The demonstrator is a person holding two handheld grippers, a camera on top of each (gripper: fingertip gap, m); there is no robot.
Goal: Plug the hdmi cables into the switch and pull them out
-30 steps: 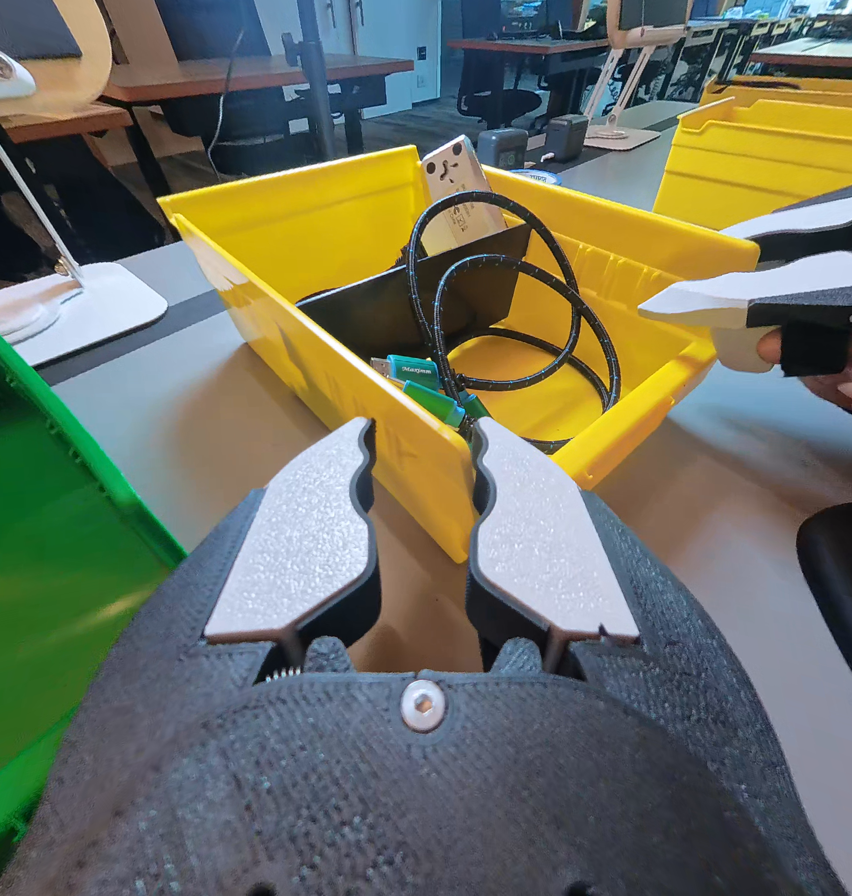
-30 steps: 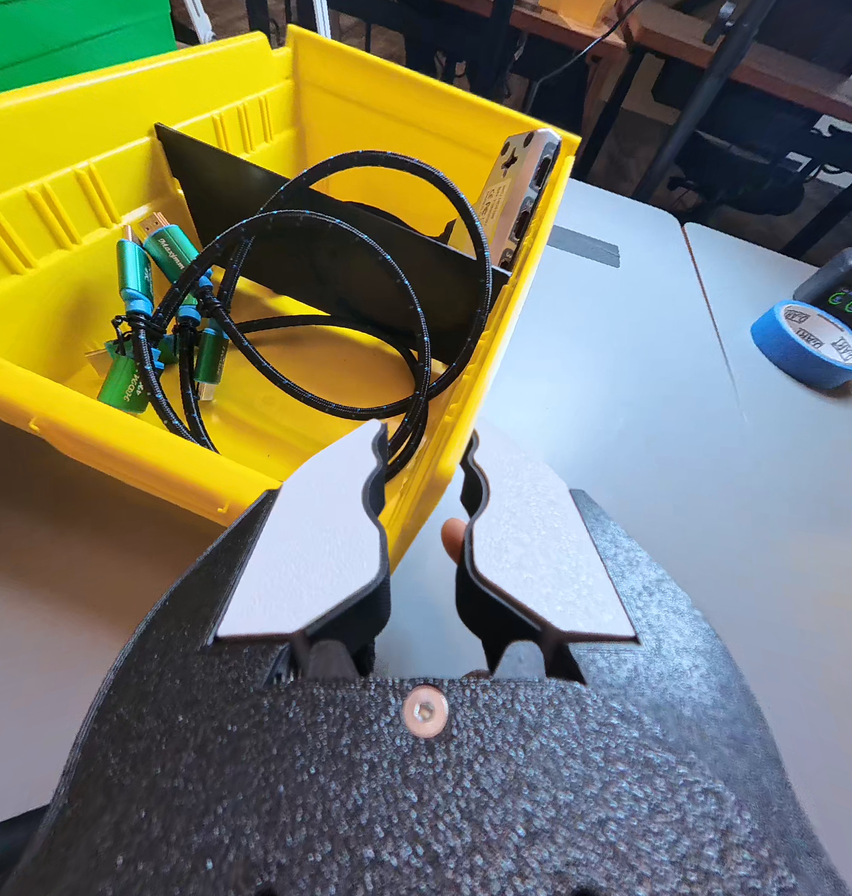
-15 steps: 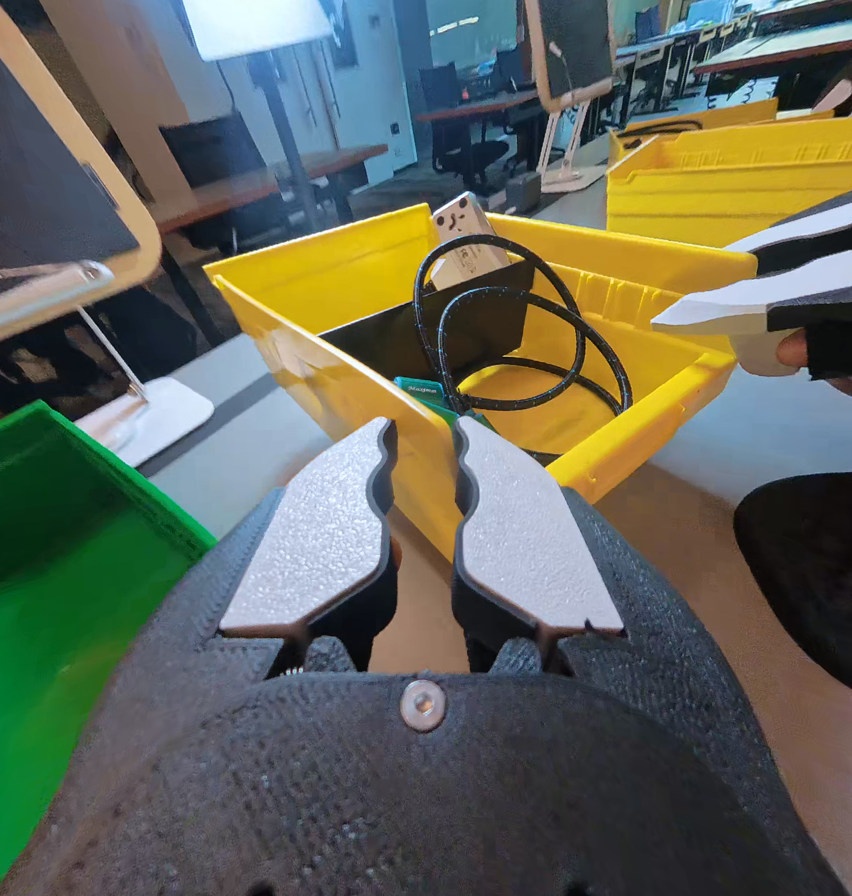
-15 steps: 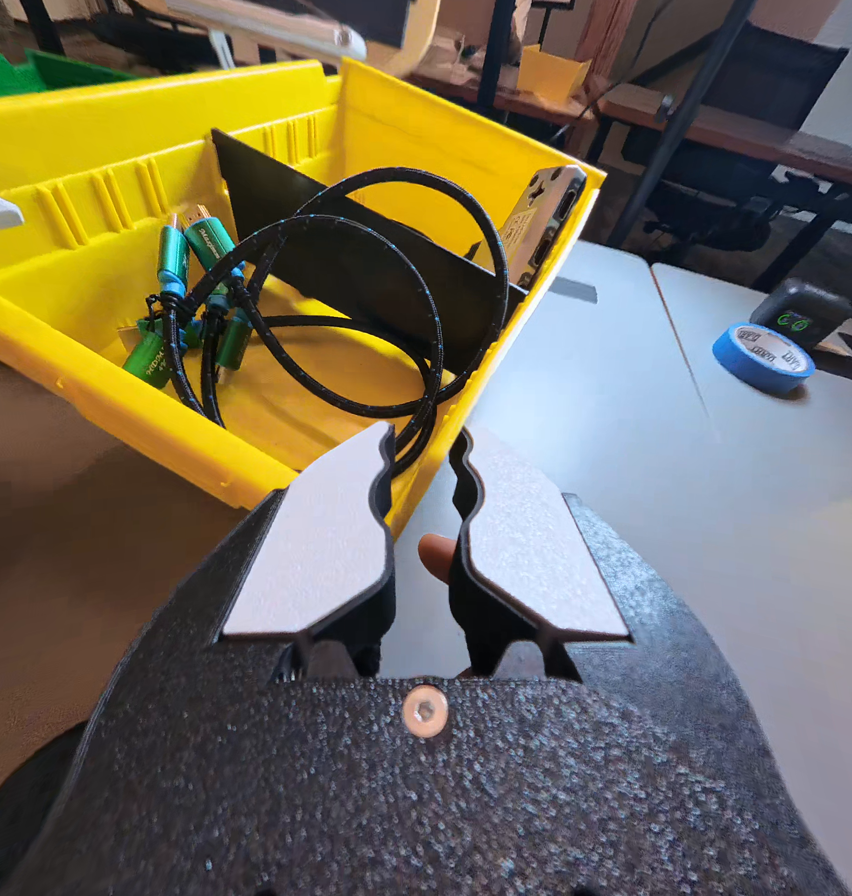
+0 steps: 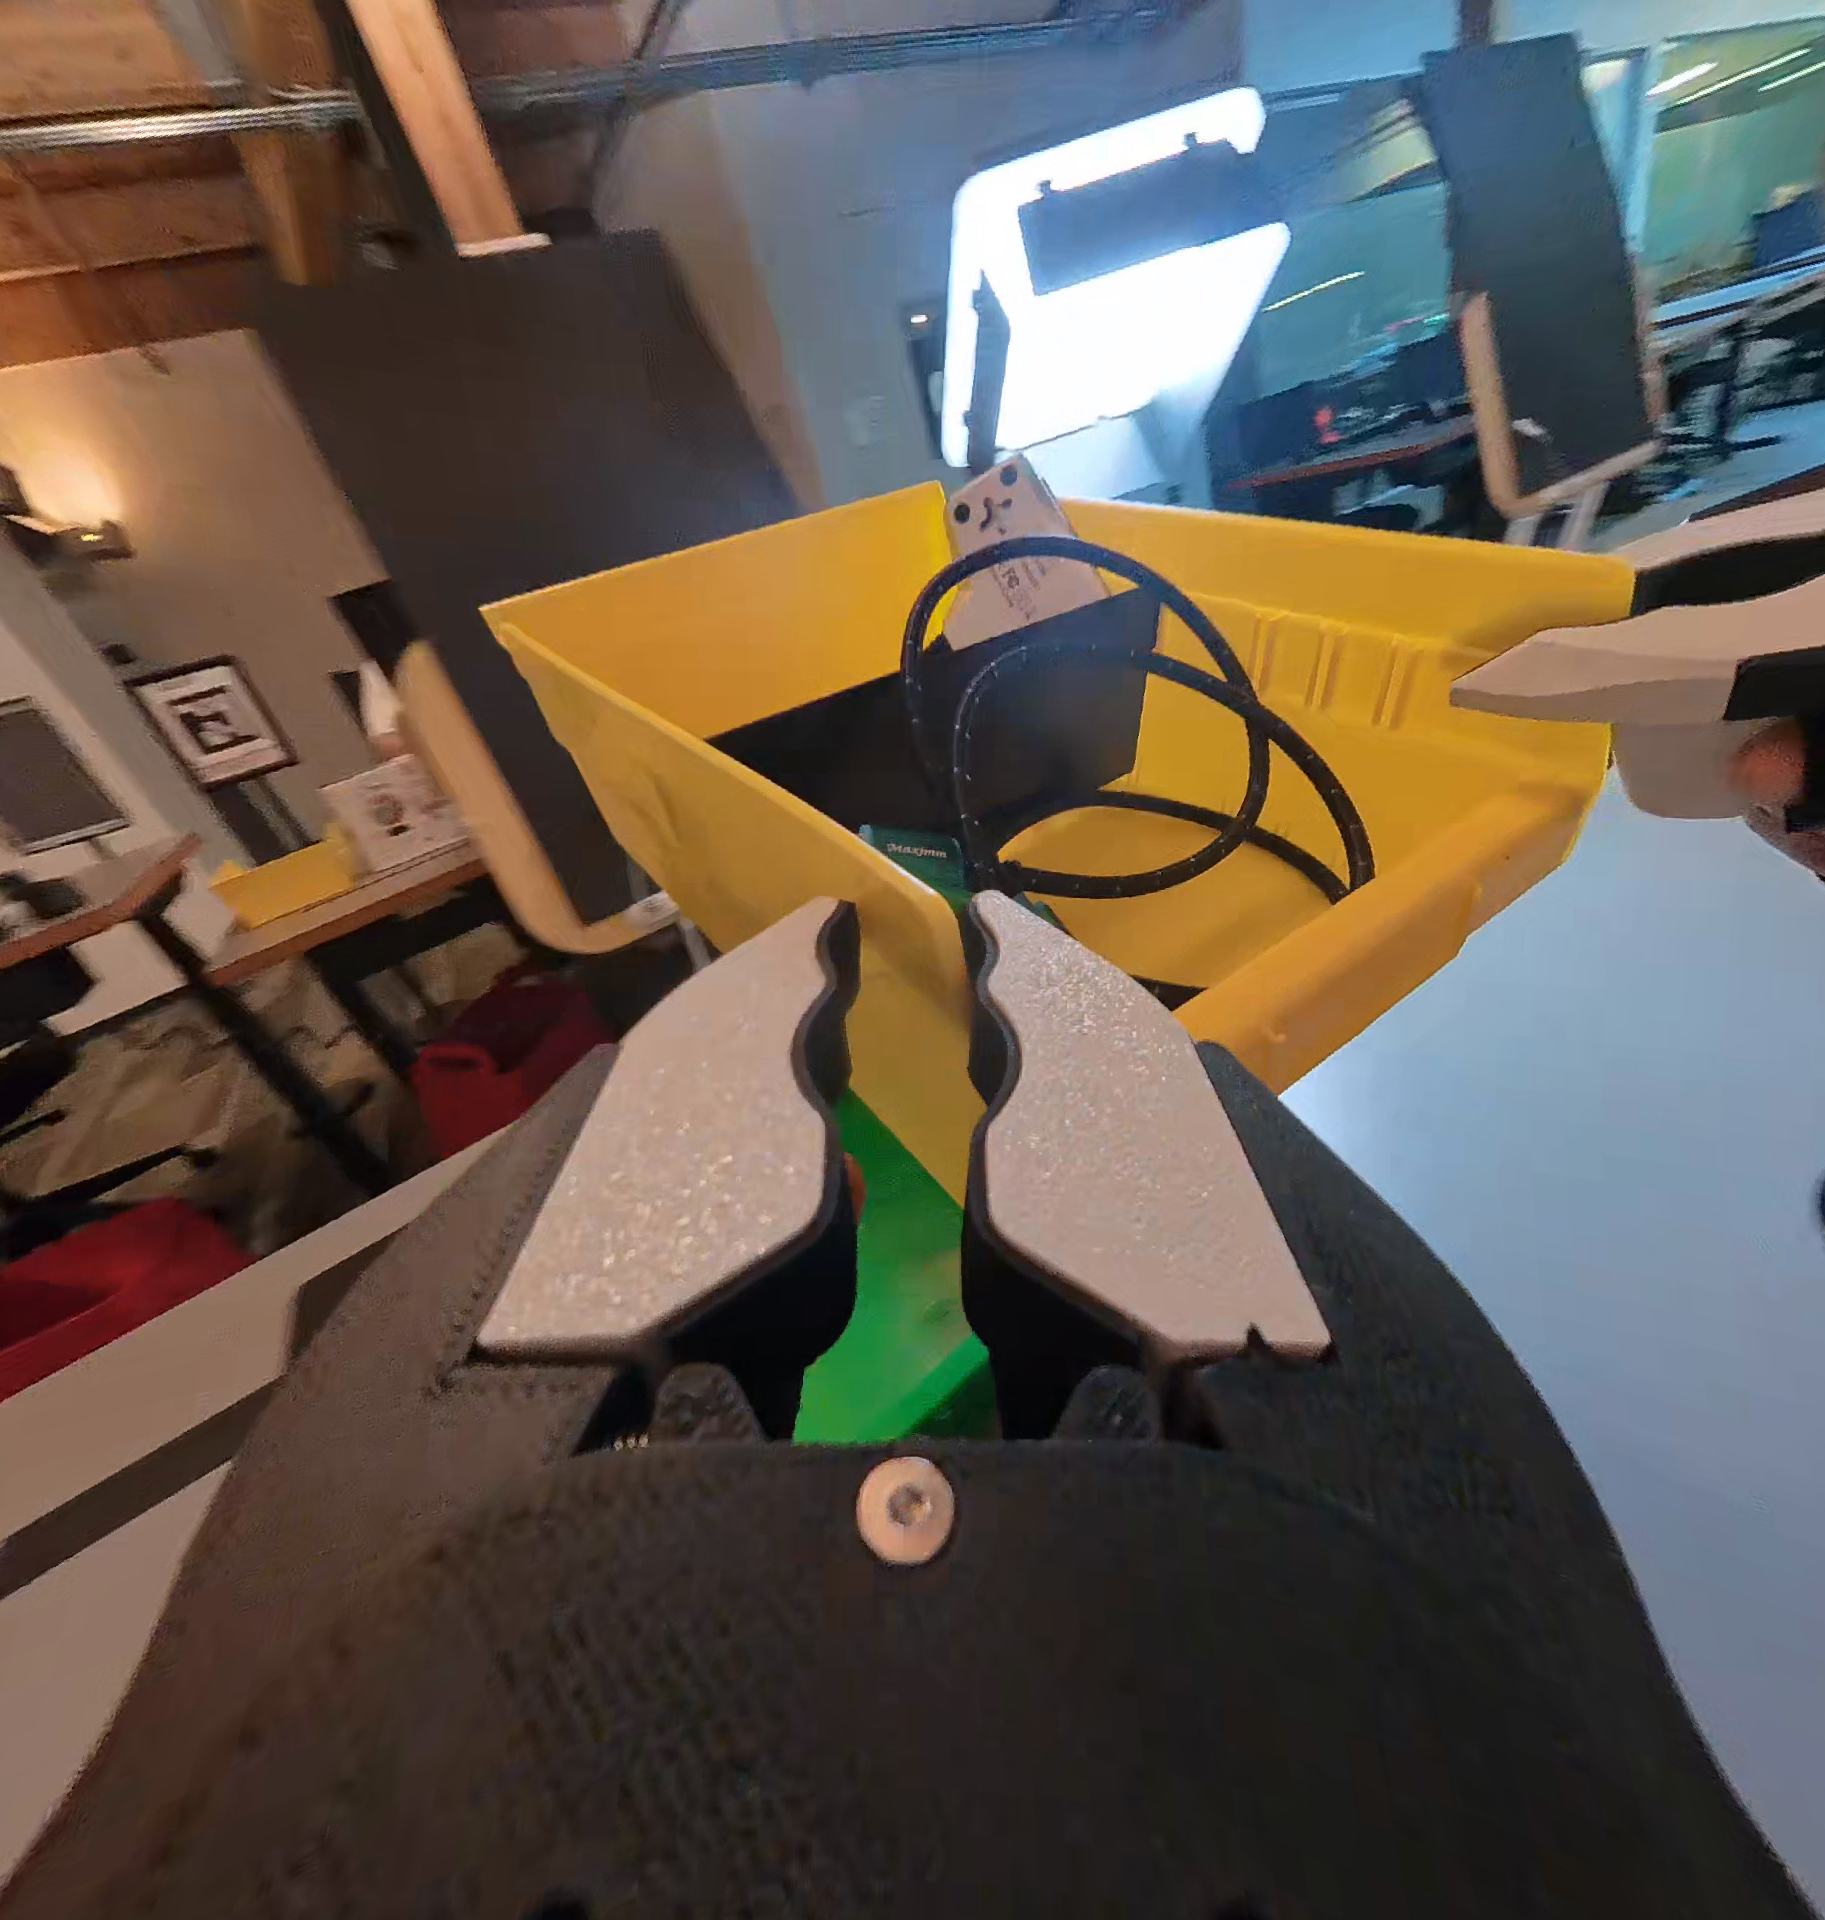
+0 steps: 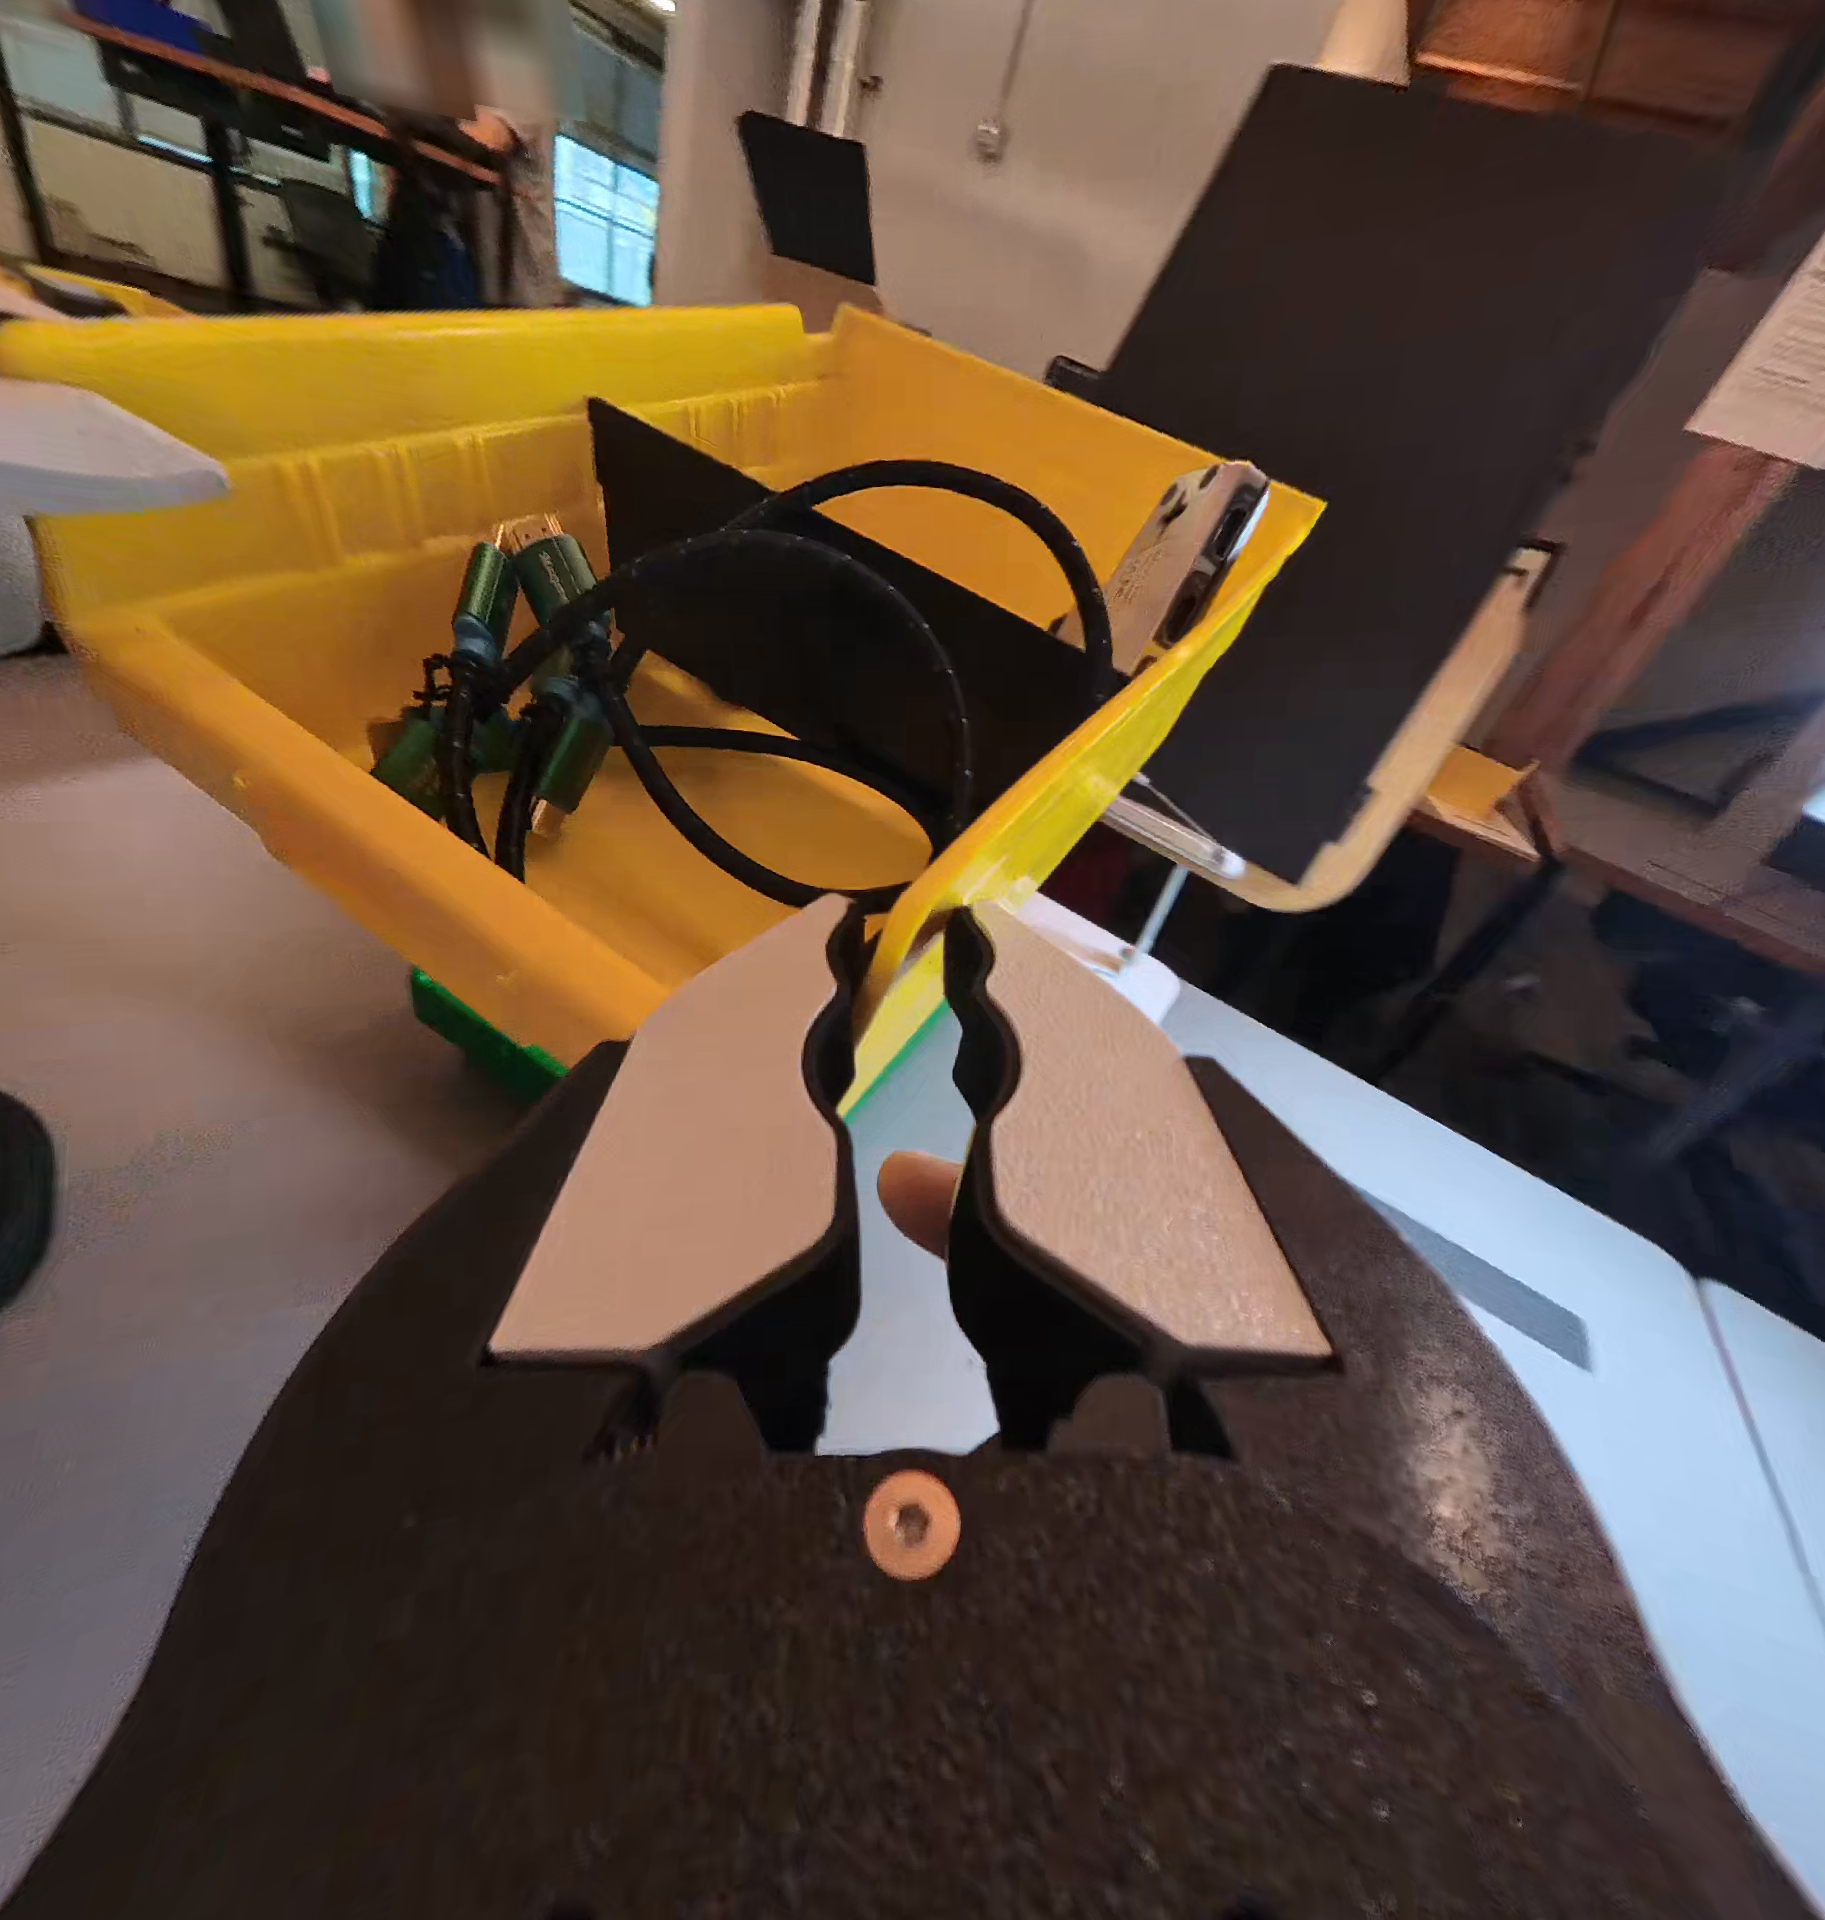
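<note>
Green connectors (image 5: 918, 847) mostly behind bin wall (image 5: 742, 810)

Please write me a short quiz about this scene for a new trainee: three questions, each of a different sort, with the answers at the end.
1. True or false: the HDMI cables are plugged into the switch.
2. What is each of the left gripper and the right gripper shut on?
A. a corner of the yellow bin
B. a cable
C. the switch
3. Fill in: inside the bin, a black ___ stands between the green plugs and the switch.

Key: 1 false, the plugs lie loose in the bin; 2 A; 3 divider.
</note>
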